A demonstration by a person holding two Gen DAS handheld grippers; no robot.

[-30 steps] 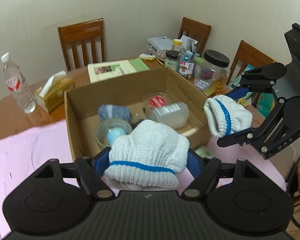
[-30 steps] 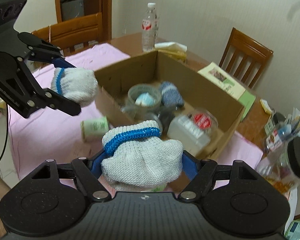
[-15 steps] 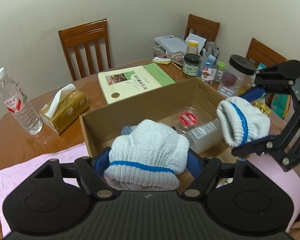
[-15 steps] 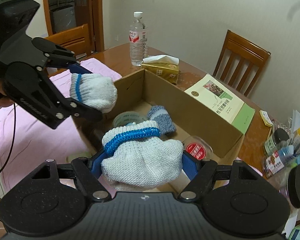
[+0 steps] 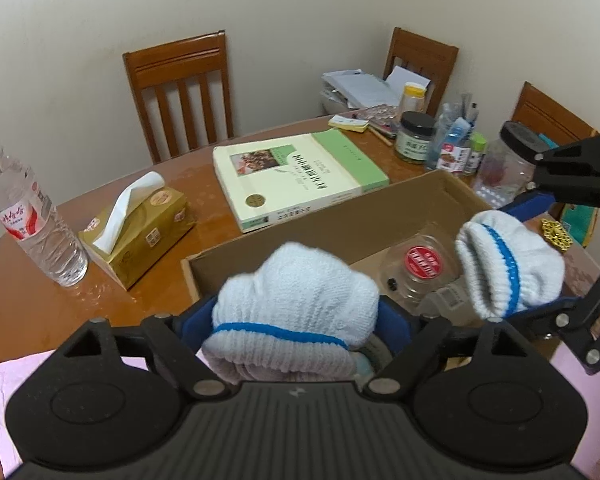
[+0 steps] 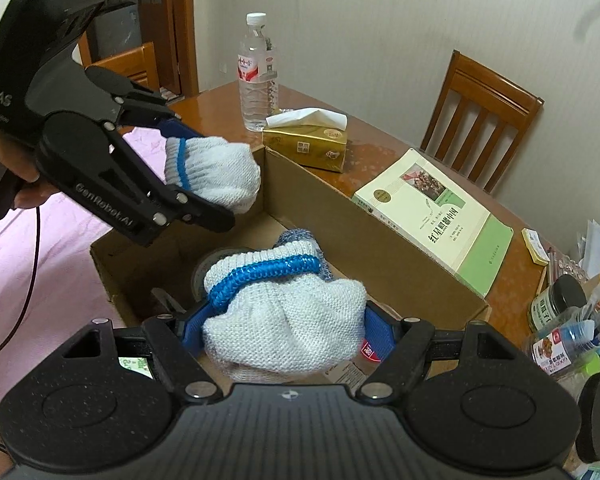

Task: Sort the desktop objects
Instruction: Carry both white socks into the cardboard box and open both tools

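Observation:
An open cardboard box (image 5: 340, 220) stands on the wooden table. My left gripper (image 5: 296, 312) hovers over its near-left corner. A white knitted glove bundle with a blue cuff (image 5: 292, 292) sits between its blue pads; the jaws are opening and the bundle still fills the gap. The right wrist view shows this gripper (image 6: 216, 180) from the side, bundle (image 6: 216, 168) still between its fingers. My right gripper (image 6: 284, 320) is shut on a second white glove bundle (image 6: 284, 312) above the box interior (image 6: 340, 216). The left wrist view shows it (image 5: 508, 264) at the right.
Inside the box lie a clear tub with a red label (image 5: 420, 264) and a grey-blue knitted item (image 6: 300, 236). Behind it are a green-and-cream book (image 5: 296, 176), a gold tissue box (image 5: 140, 232) and a water bottle (image 5: 28, 216). Jars (image 5: 416, 136) crowd the far right. Pink cloth (image 6: 60, 240) covers the near side.
Both grippers have carried their glove bundles forward over the box, whose far wall, the book and the tissue box now look closer. The left jaws have widened slightly.

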